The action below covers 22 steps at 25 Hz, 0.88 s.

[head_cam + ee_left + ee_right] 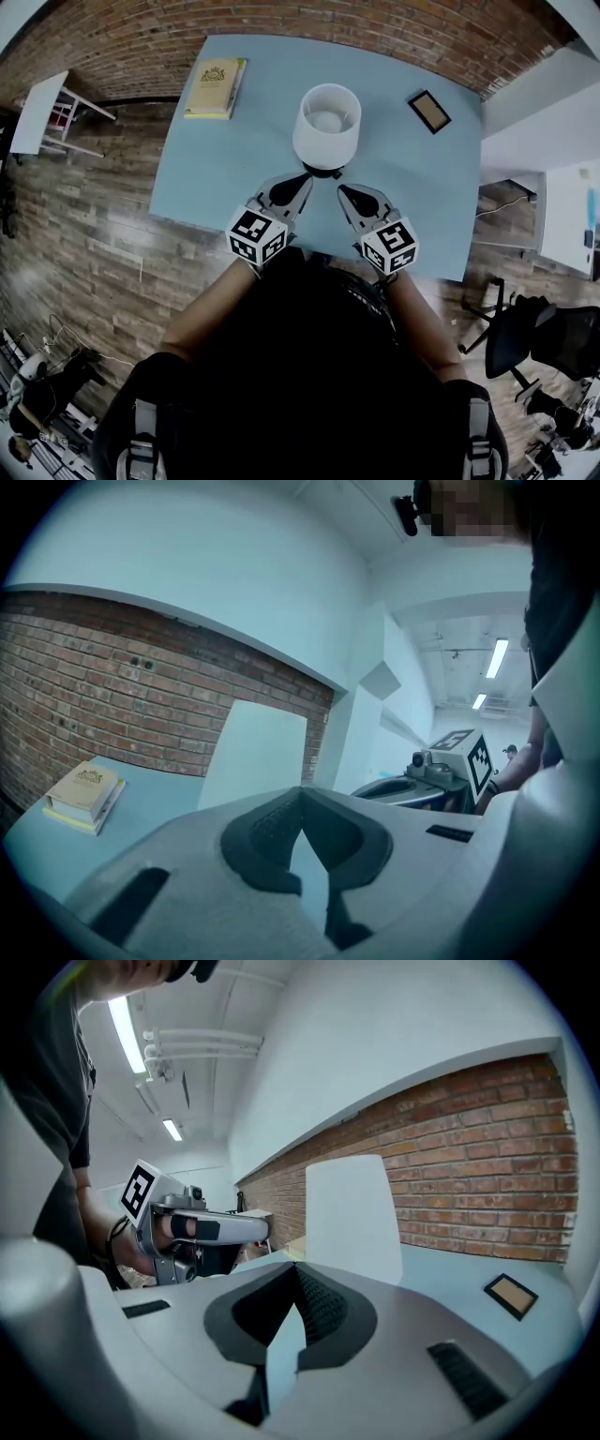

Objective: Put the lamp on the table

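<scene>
On the blue table [211,178], about mid-way across, the lamp [326,127] stands upright: a white drum shade, open on top with a pale bulb inside, over a dark base. The left gripper [306,178] and right gripper [343,190] flank that base, both clenched on nothing.

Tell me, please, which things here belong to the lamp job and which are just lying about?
Job in hand: lamp, table, left gripper, right gripper.
Lying about: book, small dark frame.
</scene>
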Motion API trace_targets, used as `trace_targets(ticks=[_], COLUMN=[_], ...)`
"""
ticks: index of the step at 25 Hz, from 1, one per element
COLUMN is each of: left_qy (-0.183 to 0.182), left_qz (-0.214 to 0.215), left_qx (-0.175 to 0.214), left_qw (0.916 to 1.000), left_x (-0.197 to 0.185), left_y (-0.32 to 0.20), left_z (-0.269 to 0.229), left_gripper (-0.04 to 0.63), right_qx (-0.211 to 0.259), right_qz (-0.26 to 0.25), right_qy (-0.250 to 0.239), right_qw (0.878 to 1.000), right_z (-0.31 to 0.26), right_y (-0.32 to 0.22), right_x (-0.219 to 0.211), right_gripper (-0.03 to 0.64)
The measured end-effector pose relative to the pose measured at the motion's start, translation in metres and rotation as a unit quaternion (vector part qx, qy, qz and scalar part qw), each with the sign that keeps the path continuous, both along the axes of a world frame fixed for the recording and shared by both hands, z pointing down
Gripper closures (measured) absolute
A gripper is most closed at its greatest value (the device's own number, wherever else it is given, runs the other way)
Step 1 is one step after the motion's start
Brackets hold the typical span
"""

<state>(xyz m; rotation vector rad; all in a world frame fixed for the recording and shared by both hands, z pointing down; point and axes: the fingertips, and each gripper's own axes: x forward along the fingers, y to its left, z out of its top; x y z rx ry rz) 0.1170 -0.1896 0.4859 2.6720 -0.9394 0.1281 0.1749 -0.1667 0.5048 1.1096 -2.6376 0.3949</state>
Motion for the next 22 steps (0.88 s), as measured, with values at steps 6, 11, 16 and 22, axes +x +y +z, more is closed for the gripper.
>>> trace_targets(ticks=[6, 11, 16, 22], left_qy=[-0.009, -0.003, 0.001, 0.001], left_qz=[0.013, 0.029, 0.053, 0.085], left_qx=[0.012, 0.017, 0.026, 0.04], left_qw=[0.9998, 0.9994, 0.9982, 0.9956], left_x=[-0.002, -0.012, -0.03, -0.077], left_y=[0.01, 0.01, 0.017, 0.051], left_z=[-0.01, -0.013, -0.019, -0.026], left_gripper=[0.586, 0.586, 0.586, 0.586], right_qx=[0.022, 0.037, 0.034, 0.046], right_qz=[-0.004, 0.004, 0.025, 0.061], right_qy=[0.004, 0.0, -0.003, 0.006], right_qw=[1.0, 0.999, 0.999, 0.997], right_z=[-0.024, -0.045, -0.046, -0.058], right_y=[0.006, 0.008, 0.016, 0.04], right_x=[0.002, -0.011, -0.034, -0.064], right_gripper=[0.601, 0.601, 0.601, 0.601])
